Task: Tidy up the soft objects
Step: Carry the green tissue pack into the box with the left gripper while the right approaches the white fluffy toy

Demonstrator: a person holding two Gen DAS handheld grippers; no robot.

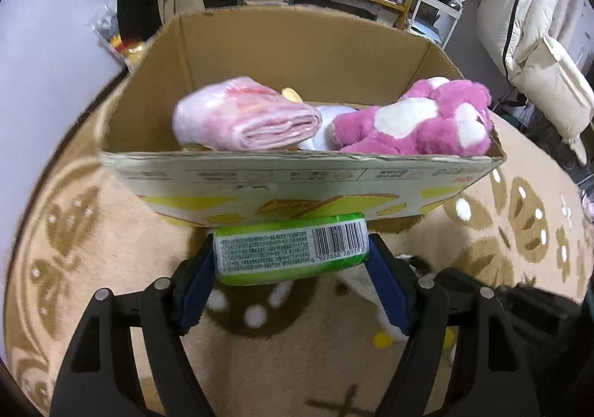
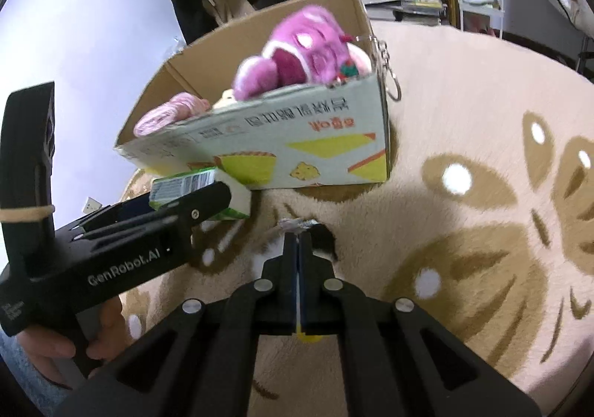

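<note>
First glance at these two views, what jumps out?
The bright pink-and-white plush toy piled in the open cardboard box on the tan patterned rug, beside a rolled pale pink towel. Just in front of the box, the left gripper has its jaws clamped on a green plastic-wrapped tissue pack.

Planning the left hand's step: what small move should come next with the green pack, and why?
Probably lift it over the box's near wall. The left gripper is shut on the green tissue pack, held low outside the cardboard box, where the folded pink towel and pink plush already lie.
</note>
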